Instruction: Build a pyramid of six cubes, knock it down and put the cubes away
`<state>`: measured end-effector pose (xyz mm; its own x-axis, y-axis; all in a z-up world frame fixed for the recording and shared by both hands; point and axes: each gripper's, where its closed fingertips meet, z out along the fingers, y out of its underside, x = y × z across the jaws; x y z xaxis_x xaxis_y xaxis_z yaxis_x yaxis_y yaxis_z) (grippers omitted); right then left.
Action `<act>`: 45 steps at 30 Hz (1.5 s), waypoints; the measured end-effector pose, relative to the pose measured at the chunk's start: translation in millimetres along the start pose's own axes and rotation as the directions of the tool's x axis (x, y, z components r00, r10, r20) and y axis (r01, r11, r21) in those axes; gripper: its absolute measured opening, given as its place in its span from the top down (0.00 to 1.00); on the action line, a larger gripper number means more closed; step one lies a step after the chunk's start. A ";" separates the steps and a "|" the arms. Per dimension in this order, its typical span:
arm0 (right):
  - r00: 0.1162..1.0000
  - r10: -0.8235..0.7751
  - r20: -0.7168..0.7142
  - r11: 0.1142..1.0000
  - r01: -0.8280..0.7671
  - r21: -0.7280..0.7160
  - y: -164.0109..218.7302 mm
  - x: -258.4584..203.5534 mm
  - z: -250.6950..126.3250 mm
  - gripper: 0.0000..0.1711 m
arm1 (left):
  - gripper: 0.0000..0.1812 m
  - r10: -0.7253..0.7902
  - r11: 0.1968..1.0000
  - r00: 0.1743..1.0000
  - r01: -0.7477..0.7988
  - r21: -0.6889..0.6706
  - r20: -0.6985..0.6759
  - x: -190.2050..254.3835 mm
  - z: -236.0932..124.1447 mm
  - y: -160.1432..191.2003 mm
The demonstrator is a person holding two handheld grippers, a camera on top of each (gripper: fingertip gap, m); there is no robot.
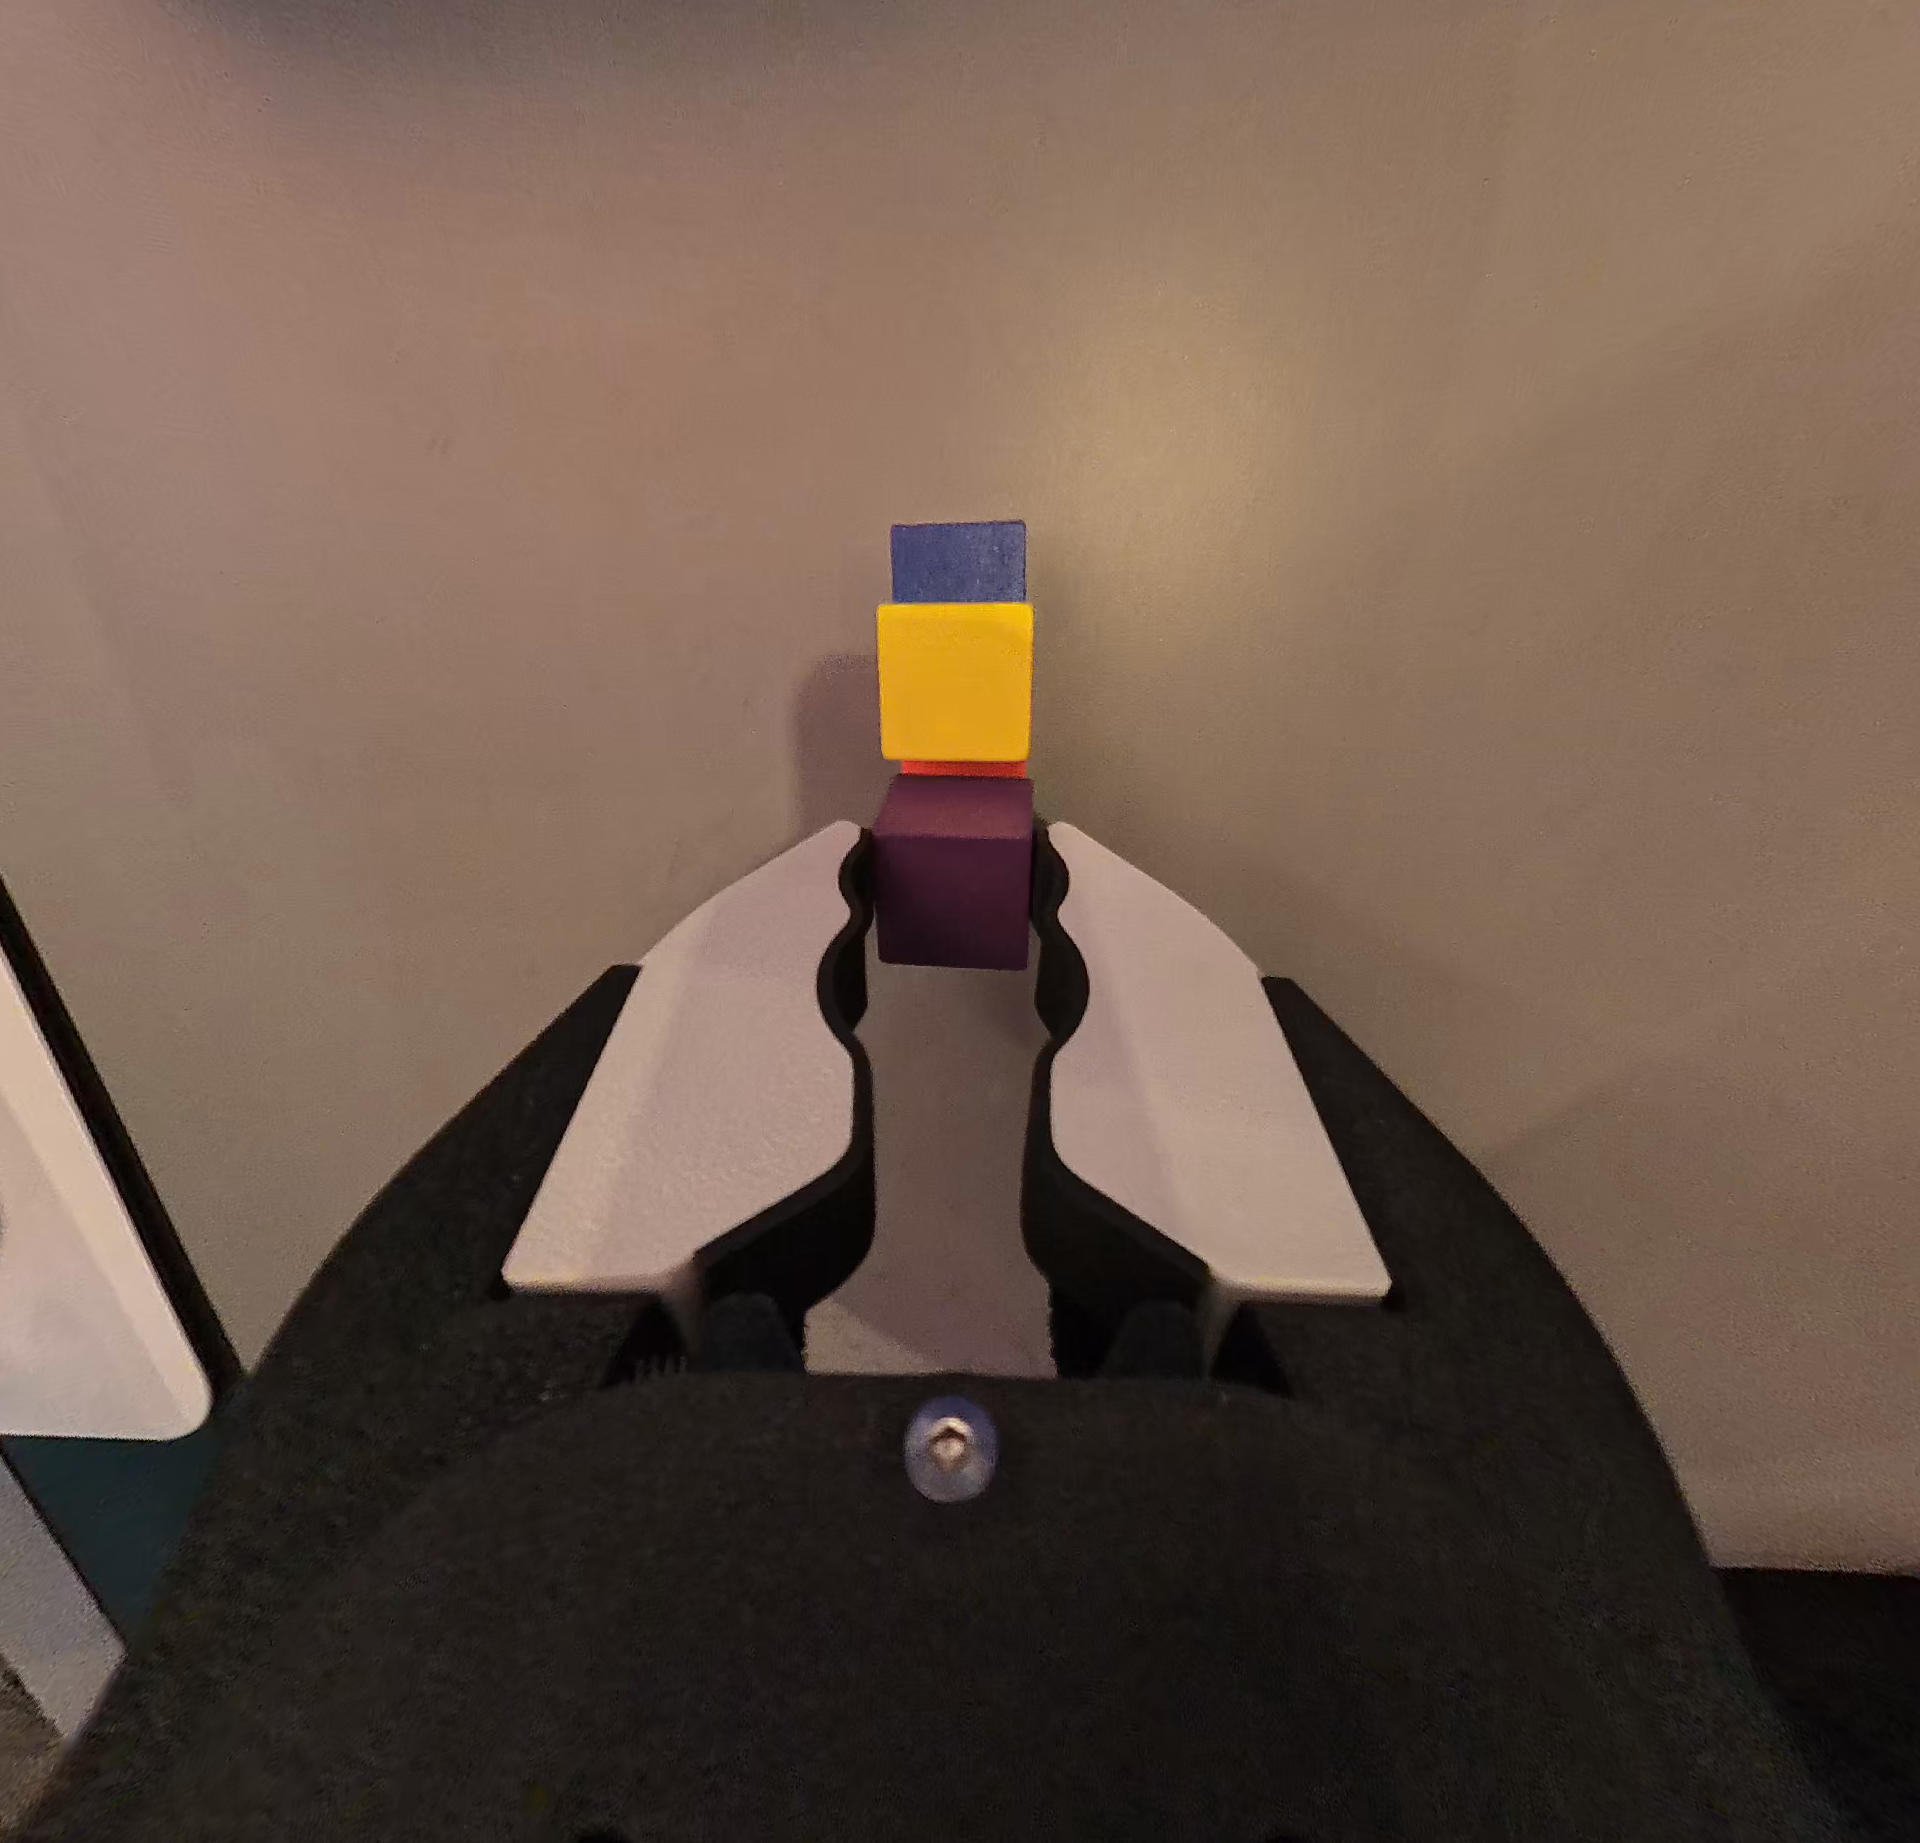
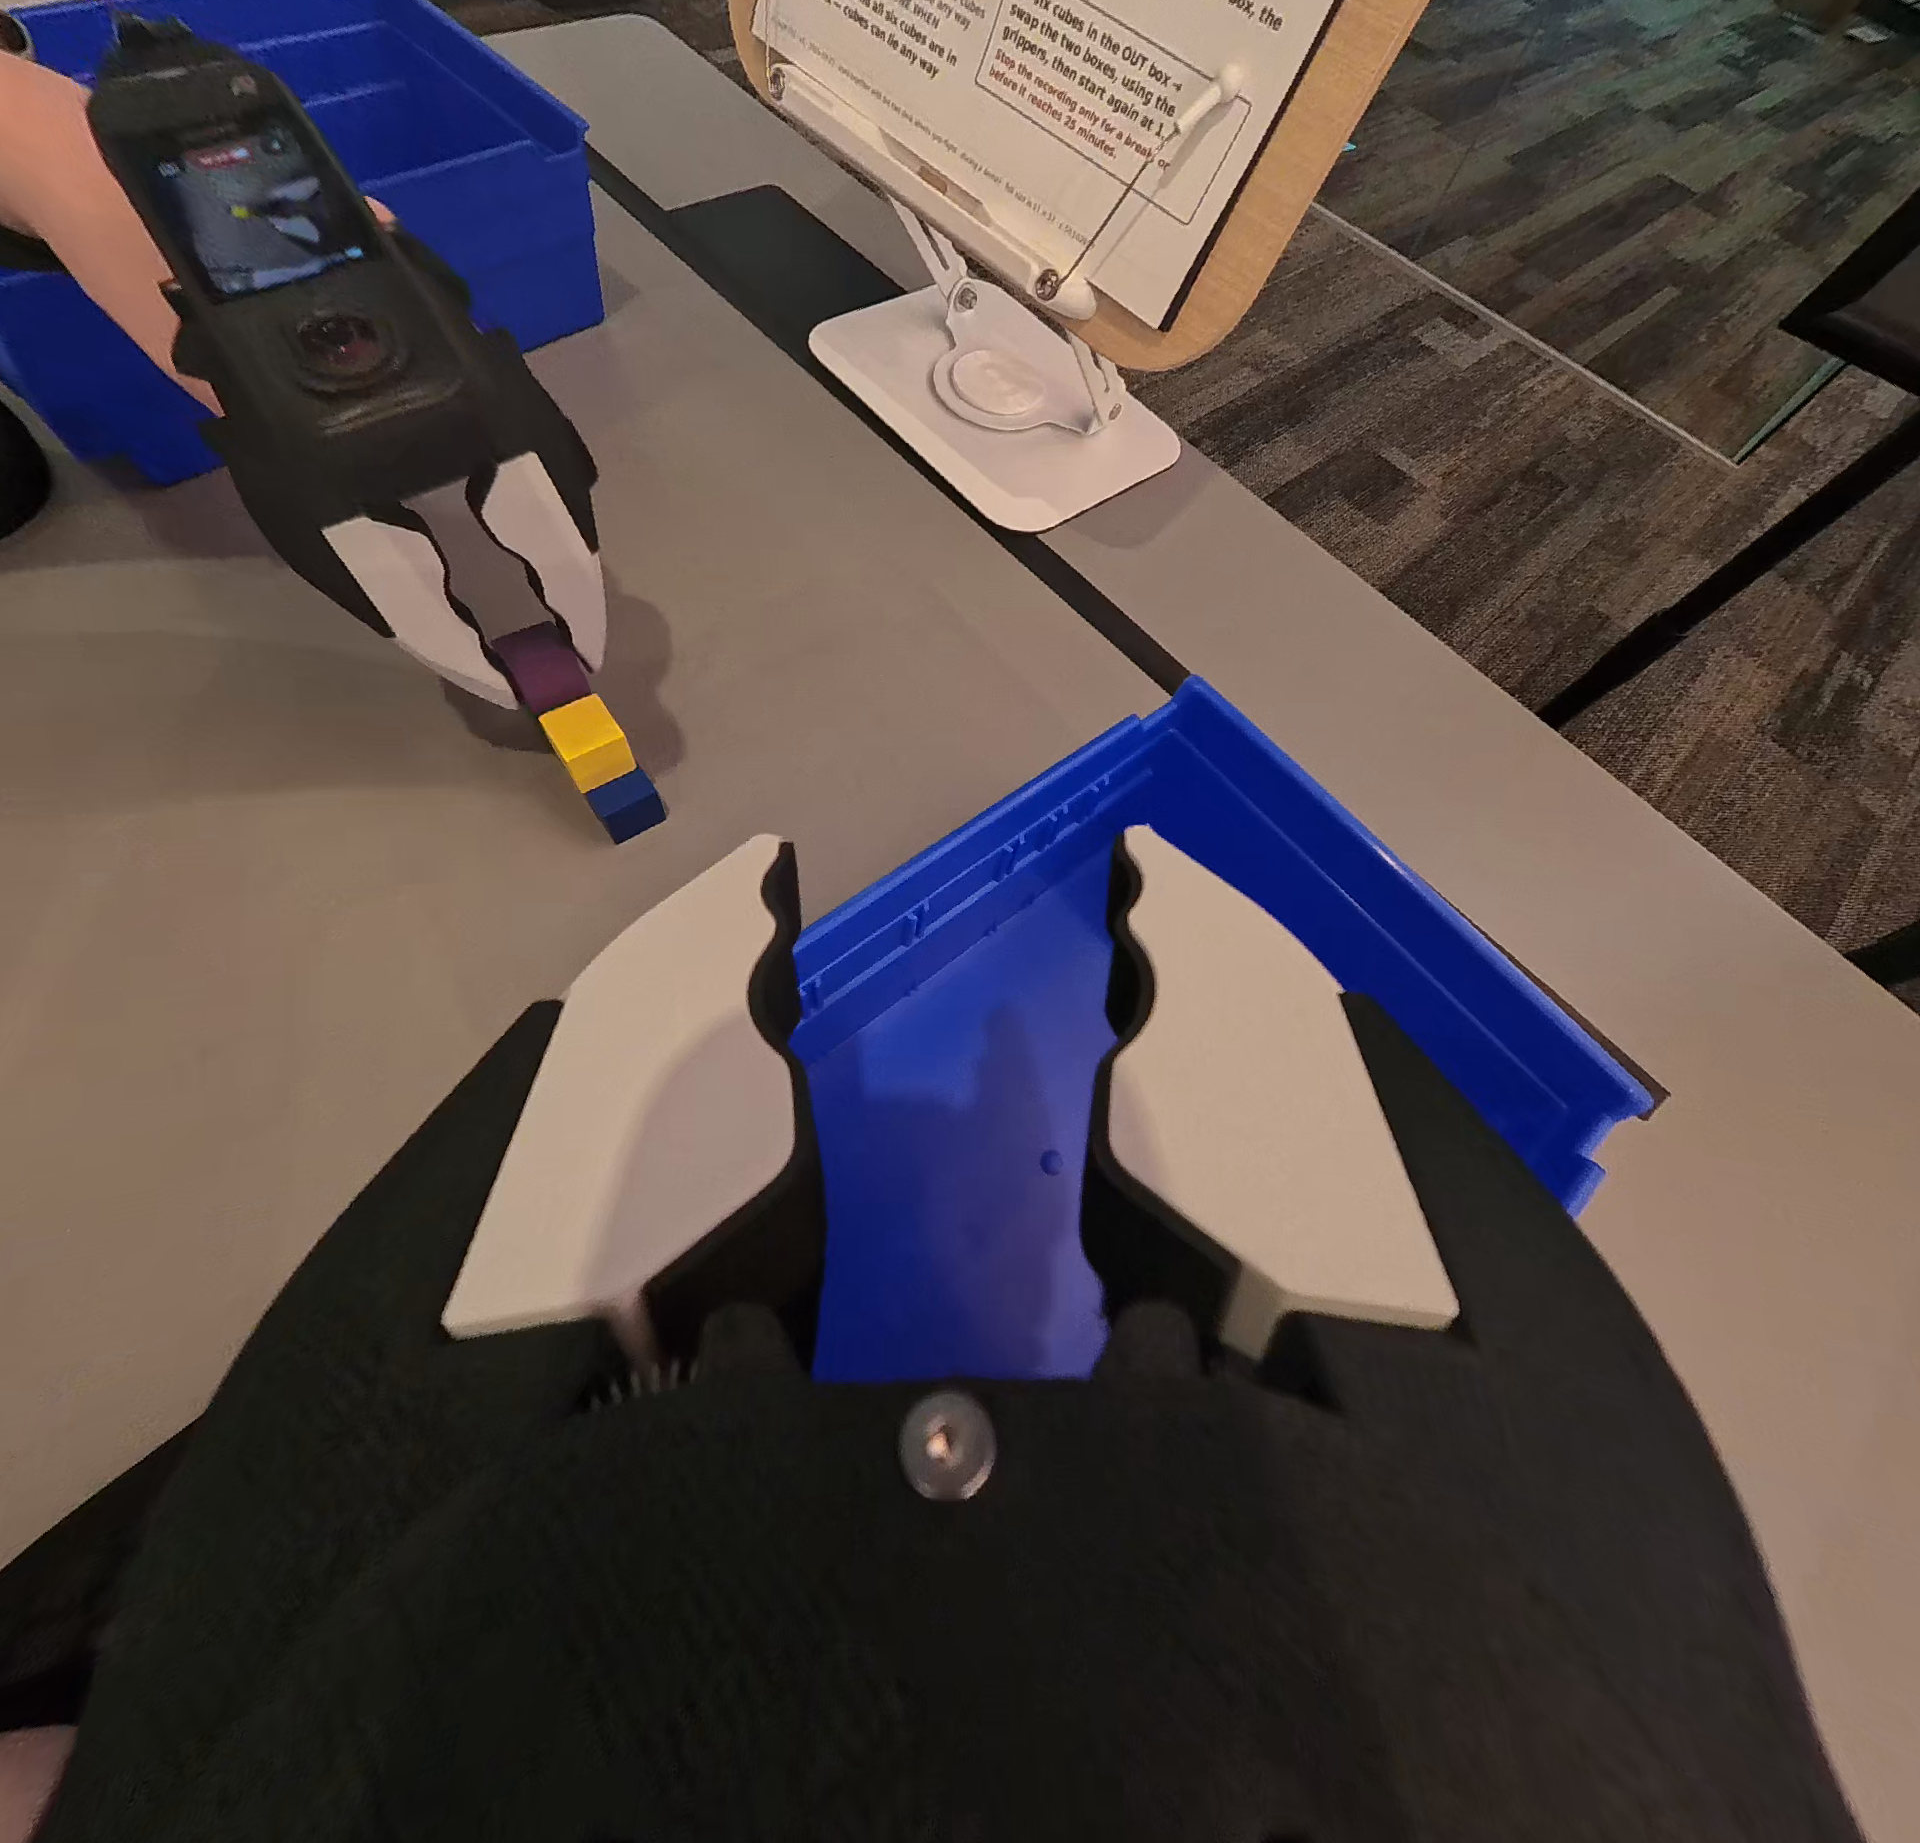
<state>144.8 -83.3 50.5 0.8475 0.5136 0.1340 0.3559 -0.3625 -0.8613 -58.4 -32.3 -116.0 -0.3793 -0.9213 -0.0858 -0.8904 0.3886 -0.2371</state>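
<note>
The left gripper [image 1: 954,884] holds a purple cube [image 1: 953,879] between its fingertips, with a yellow cube [image 1: 955,681] just past them. The right gripper [image 2: 951,894] has its fingers wide apart, and a blue box [image 2: 1351,920] lies between them.

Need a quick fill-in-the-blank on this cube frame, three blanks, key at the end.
1. The left gripper is shut on the ____ cube.
2. In the row on the table, the yellow cube lies between the purple cube and the ____ cube.
3. The right gripper hangs ____ over a blue bin.

Missing words: purple; blue; open
</note>
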 end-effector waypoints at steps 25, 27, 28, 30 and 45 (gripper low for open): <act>1.000 0.005 0.021 1.000 -0.005 0.001 2.7 -1.1 -1.1 0.66 | 0.73 -0.049 0.998 0.999 0.048 0.033 0.018 -5.9 -28.0 -6.0; 1.000 0.007 0.016 1.000 -0.007 0.008 2.4 0.1 -2.7 0.66 | 0.74 -0.084 0.989 0.989 0.067 0.134 0.119 -16.6 -63.9 -5.0; 1.000 0.009 0.014 1.000 -0.009 0.012 2.0 0.7 -3.7 0.66 | 0.75 -0.108 0.978 0.974 0.069 0.196 0.199 -25.0 -87.4 -1.6; 1.000 0.011 0.013 0.999 -0.011 0.032 -0.7 1.4 -5.9 0.66 | 0.77 -0.229 0.929 0.902 0.089 0.360 0.367 -46.6 -145.3 11.9; 0.999 0.002 0.044 1.000 -0.002 0.013 -3.7 -6.7 6.5 0.66 | 0.74 -0.568 0.823 0.737 0.513 0.243 0.366 -45.9 -119.6 294.2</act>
<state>135.3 -80.3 49.6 0.8297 0.5471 0.1107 0.3489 -0.3536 -0.8679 -333.1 125.9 -66.1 0.3184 -0.9048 -0.2830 -0.8663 -0.1565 -0.4743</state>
